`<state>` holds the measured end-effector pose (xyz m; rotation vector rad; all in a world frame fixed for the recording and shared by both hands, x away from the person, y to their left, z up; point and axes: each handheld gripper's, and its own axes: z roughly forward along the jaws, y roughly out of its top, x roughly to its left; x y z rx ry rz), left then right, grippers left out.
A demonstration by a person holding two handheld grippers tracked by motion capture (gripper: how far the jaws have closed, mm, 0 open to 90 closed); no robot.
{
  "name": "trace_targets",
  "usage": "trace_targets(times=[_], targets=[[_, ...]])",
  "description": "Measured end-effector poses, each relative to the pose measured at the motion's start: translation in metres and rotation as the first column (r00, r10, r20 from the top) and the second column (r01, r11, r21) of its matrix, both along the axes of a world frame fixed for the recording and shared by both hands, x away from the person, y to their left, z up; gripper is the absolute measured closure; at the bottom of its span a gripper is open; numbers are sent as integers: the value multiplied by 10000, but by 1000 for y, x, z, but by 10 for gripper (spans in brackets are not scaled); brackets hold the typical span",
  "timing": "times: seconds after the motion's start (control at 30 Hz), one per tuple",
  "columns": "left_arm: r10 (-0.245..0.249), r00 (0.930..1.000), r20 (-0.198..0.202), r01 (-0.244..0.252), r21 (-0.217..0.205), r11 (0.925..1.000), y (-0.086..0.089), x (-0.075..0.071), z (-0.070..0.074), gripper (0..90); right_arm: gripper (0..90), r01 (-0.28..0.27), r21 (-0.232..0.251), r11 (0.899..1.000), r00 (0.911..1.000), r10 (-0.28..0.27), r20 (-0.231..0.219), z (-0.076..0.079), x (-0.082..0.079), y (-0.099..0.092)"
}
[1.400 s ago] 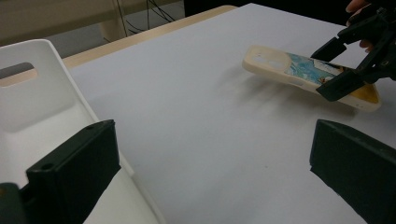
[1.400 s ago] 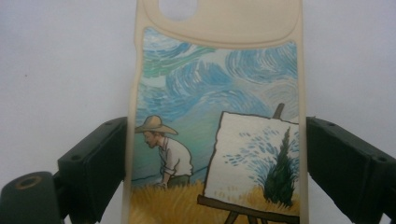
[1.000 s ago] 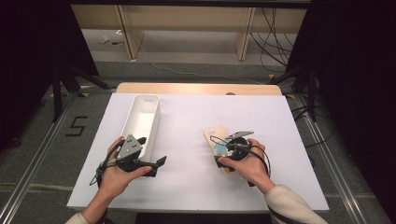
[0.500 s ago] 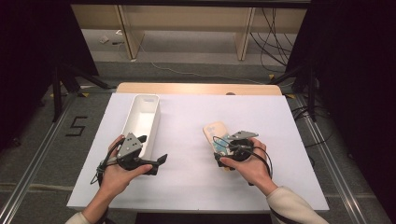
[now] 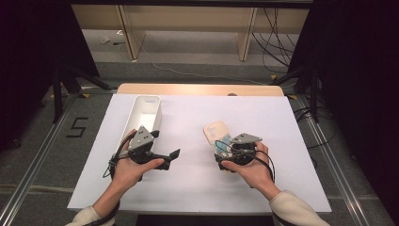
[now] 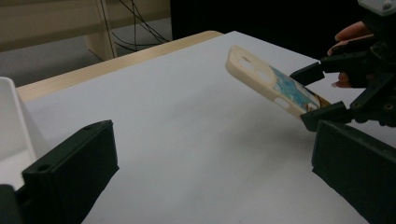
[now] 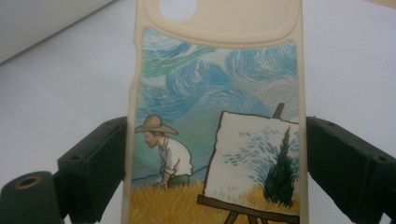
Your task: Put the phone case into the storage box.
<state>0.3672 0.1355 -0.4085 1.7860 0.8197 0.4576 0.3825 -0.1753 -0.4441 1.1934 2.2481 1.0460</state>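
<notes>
A cream phone case point(image 5: 215, 130) printed with a painter at an easel under a swirling blue sky is held by its long edges in my right gripper point(image 5: 222, 147). In the right gripper view both jaws press on the case point(image 7: 219, 93). The left gripper view shows the case point(image 6: 264, 77) tilted, its far end raised off the white sheet, with the right gripper point(image 6: 318, 93) clamped at its near end. My left gripper point(image 5: 170, 157) hovers left of the case, jaws pointing right, open with nothing between them point(image 6: 210, 186).
A long white bin point(image 5: 146, 110) stands on the white sheet point(image 5: 263, 117) just beyond my left hand, its corner at the left gripper view's edge point(image 6: 9, 121). The wooden table edge point(image 5: 197, 89) runs along the back. Shelving and cables lie beyond.
The left hand has shifted a little away from the person and to the right. The case's far end has lifted and now reaches farther up the table.
</notes>
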Motion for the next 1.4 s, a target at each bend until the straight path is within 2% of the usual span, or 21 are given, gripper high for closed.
trace_targets(times=[0.57, 0.7, 1.07, 1.27, 1.4], targets=[[-688, 9976, -70, 686, -271, 9973, -46, 25, 18, 0, 113, -207, 234, 9995, 9990, 198, 390, 1, -5, 6], [-790, 9966, -233, 778, -465, 9959, -56, 30, 19, 6, 113, -218, 293, 9993, 9986, 204, 478, 1, -5, 7], [-678, 9943, -824, 634, -555, 9964, -71, 46, 13, 56, 113, -310, 378, 9988, 9973, 284, 670, 3, -8, 11], [-725, 9929, -943, 683, -473, 9965, -80, 53, 16, 94, 113, -450, 366, 9983, 9962, 421, 766, 3, -10, 13], [-695, 9907, -1168, 685, -129, 9976, -85, 62, 20, 130, 113, -572, 262, 9980, 9945, 546, 897, 4, -12, 15]])
